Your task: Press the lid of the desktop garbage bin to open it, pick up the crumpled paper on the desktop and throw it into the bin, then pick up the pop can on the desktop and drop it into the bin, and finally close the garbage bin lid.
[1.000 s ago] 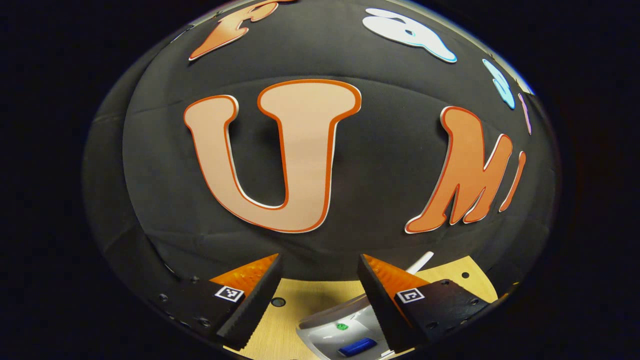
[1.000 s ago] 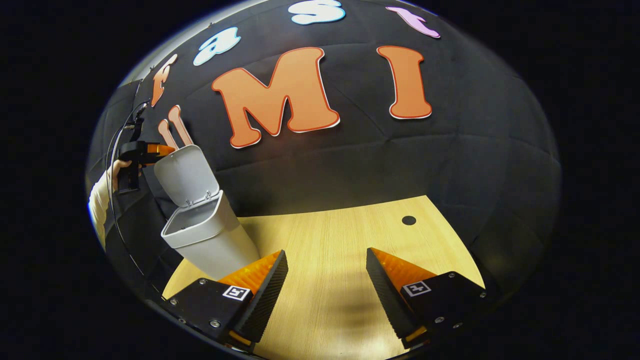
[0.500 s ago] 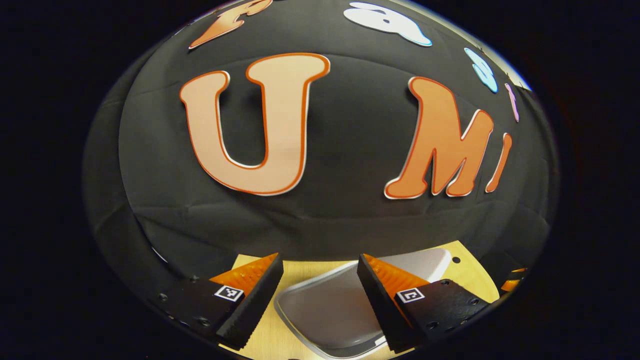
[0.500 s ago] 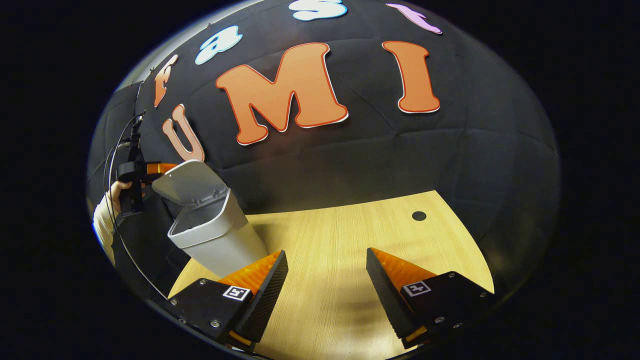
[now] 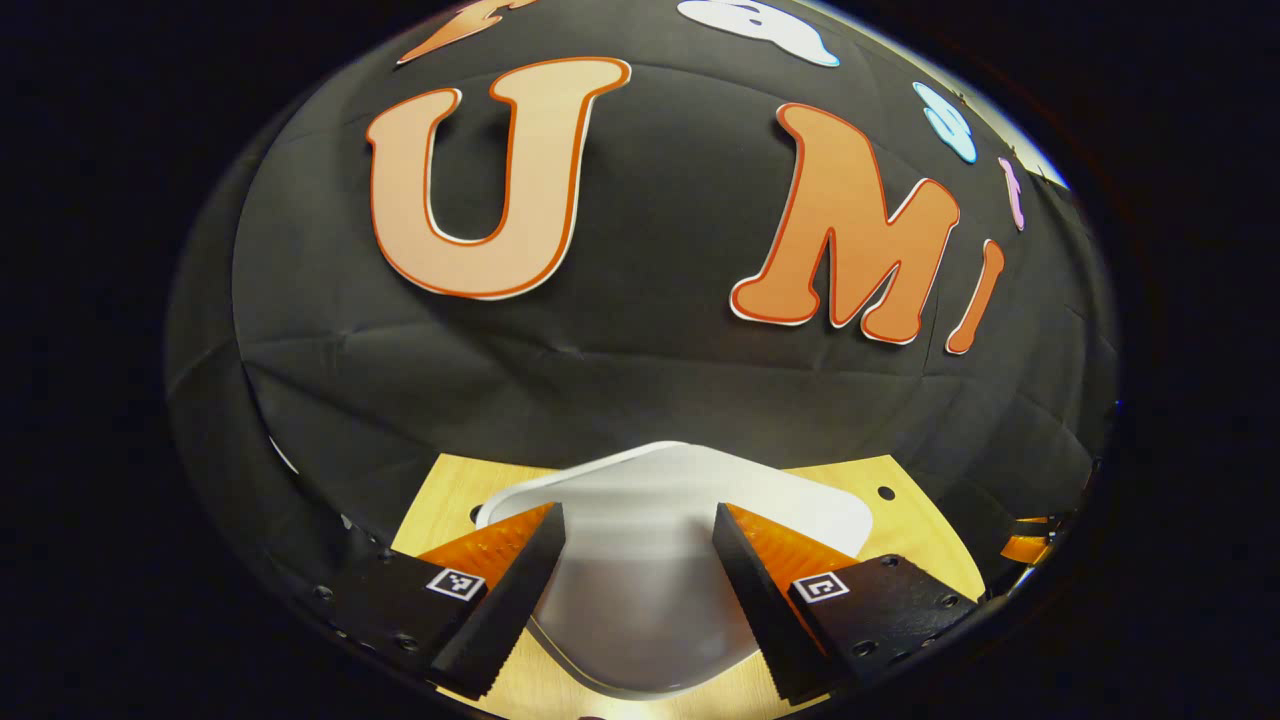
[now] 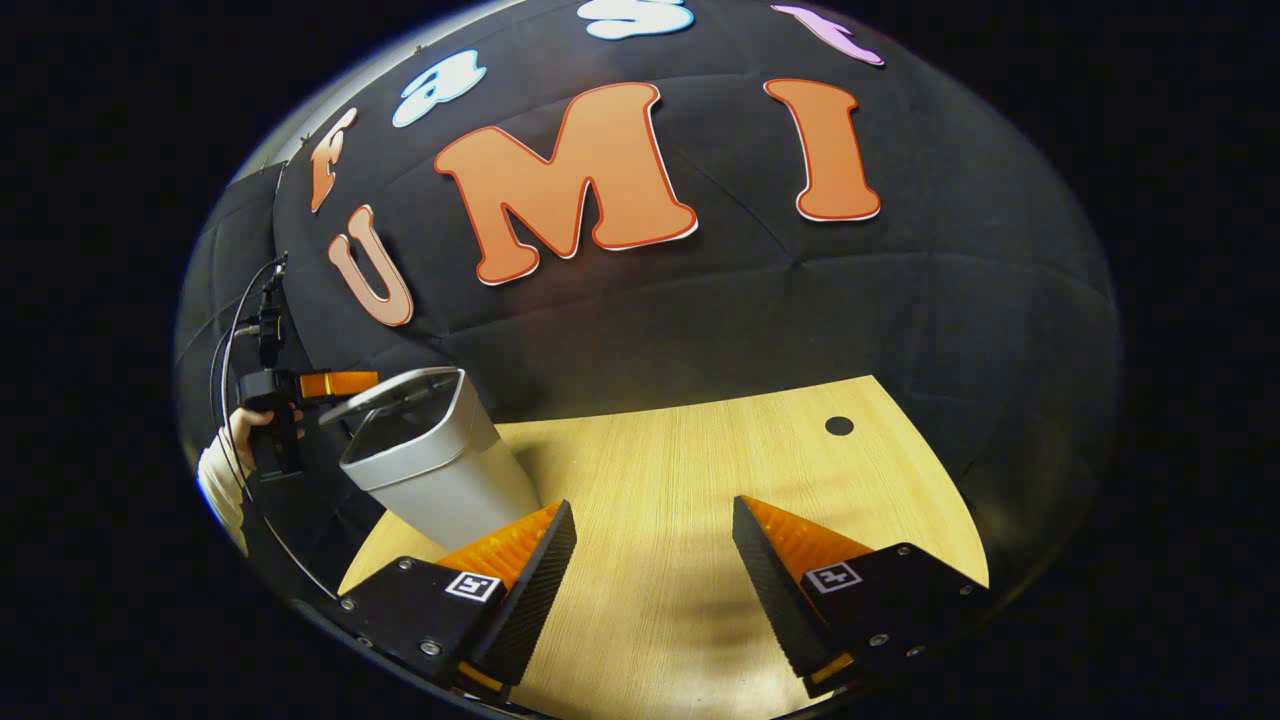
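left gripper [image 5: 638,535] spread above nearly shut lid [image 5: 650,480].

Bin [image 6: 440,470] at desktop's [image 6: 690,480] left edge

One garbage bin [image 6: 440,470] stands on one wooden table [image 6: 700,480]; the bin carries one lid [image 5: 650,520], seen from above in the left gripper view and edge-on [image 6: 395,392] in the right gripper view. Two grippers are present: the left gripper [image 5: 635,560] and the right gripper [image 6: 650,560], each with two fingers set apart. One hand [image 6: 245,428] with one pale sleeve [image 6: 222,480] holds the left gripper [image 6: 330,385]. One dark round hole [image 6: 839,425] marks the tabletop in the right gripper view.
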`<act>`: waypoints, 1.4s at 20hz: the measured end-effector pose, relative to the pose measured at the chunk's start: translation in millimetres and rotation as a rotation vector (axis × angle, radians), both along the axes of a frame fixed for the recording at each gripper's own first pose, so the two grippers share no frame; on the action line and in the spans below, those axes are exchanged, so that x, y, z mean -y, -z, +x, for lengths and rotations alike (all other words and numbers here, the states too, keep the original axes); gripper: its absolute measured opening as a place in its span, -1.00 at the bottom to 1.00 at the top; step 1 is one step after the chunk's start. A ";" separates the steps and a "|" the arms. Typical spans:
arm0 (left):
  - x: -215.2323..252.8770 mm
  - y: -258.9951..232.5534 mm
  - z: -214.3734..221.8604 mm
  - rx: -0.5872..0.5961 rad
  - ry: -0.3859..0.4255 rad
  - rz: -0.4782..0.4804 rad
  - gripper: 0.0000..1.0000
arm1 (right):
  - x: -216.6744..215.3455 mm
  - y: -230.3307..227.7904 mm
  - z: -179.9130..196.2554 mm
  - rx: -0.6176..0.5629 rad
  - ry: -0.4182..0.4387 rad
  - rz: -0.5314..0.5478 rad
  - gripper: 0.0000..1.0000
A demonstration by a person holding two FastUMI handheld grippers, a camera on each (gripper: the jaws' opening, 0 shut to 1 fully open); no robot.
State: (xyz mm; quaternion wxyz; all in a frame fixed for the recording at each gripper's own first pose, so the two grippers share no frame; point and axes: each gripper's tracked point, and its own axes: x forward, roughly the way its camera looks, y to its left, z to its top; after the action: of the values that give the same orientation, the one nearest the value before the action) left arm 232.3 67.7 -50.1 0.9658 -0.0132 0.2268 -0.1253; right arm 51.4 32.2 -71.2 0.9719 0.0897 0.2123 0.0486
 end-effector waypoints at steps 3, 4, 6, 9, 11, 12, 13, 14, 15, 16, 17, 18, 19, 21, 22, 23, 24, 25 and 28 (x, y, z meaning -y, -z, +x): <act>-0.1 13.8 -9.6 -0.027 -0.009 0.003 0.92 | -0.4 1.9 -1.6 -0.005 -0.008 -0.003 0.89; 0.1 17.9 -13.8 -0.031 0.001 0.030 0.93 | -0.5 1.5 -1.2 -0.006 -0.012 -0.003 0.89; 4.1 25.9 -21.7 -0.046 0.033 0.087 0.93 | -1.8 3.0 -1.3 -0.008 -0.017 -0.005 0.89; 12.5 38.7 -19.3 -0.061 0.067 0.153 0.94 | -1.9 2.6 -0.6 -0.007 -0.024 -0.003 0.89; 14.7 42.3 -18.5 -0.054 0.071 0.141 0.93 | -1.2 3.1 -0.8 -0.007 -0.025 -0.002 0.89; 13.2 44.0 -20.8 -0.075 0.071 0.153 0.91 | -1.0 2.6 -0.5 -0.007 -0.026 -0.001 0.89; 12.1 44.6 -23.8 -0.093 0.066 0.169 0.92 | -0.7 2.6 -0.4 -0.007 -0.025 0.002 0.89; 12.5 43.9 -23.1 -0.101 0.067 0.186 0.94 | -0.4 1.5 0.4 -0.004 -0.024 0.006 0.89; 12.8 47.3 -21.7 -0.104 0.071 0.192 0.94 | 0.8 1.4 -0.1 -0.002 -0.021 0.012 0.89; 13.0 50.0 -22.2 -0.115 0.072 0.186 0.94 | 1.7 1.9 0.4 -0.001 -0.021 0.016 0.89; 13.5 46.2 -22.9 -0.113 0.088 0.192 0.94 | 2.8 2.8 -0.7 0.000 -0.018 0.016 0.89; 13.6 48.0 -22.4 -0.116 0.090 0.196 0.95 | 4.2 4.2 -0.3 -0.001 -0.017 0.018 0.89; 14.5 49.1 -22.9 -0.120 0.096 0.205 0.95 | 4.8 6.2 -1.6 -0.004 -0.017 0.020 0.89; 15.9 50.0 -23.4 -0.129 0.106 0.224 0.92 | 5.6 6.6 -1.6 -0.004 -0.014 0.014 0.89; 16.2 50.9 -23.0 -0.132 0.114 0.234 0.95 | 6.7 6.8 -1.1 -0.002 -0.012 0.007 0.89; 16.6 51.7 -23.1 -0.136 0.121 0.239 0.95 | 5.0 7.6 -2.0 -0.002 -0.016 0.007 0.89; 16.3 49.4 -24.4 -0.135 0.127 0.243 0.96 | 1.9 7.7 -2.0 0.000 -0.020 0.011 0.89; 16.1 50.7 -22.9 -0.137 0.130 0.246 0.96 | 0.7 8.0 -2.7 -0.001 -0.021 0.014 0.89; 15.5 44.3 -20.7 -0.111 0.108 0.204 0.94 | -2.2 11.1 -4.3 -0.008 -0.029 0.027 0.89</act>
State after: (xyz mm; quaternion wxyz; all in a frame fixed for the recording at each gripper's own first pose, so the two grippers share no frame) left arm 211.5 52.2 -94.4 0.9399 0.0906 0.2917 -0.1526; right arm 47.1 34.4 -82.3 0.9689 0.0998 0.2167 0.0651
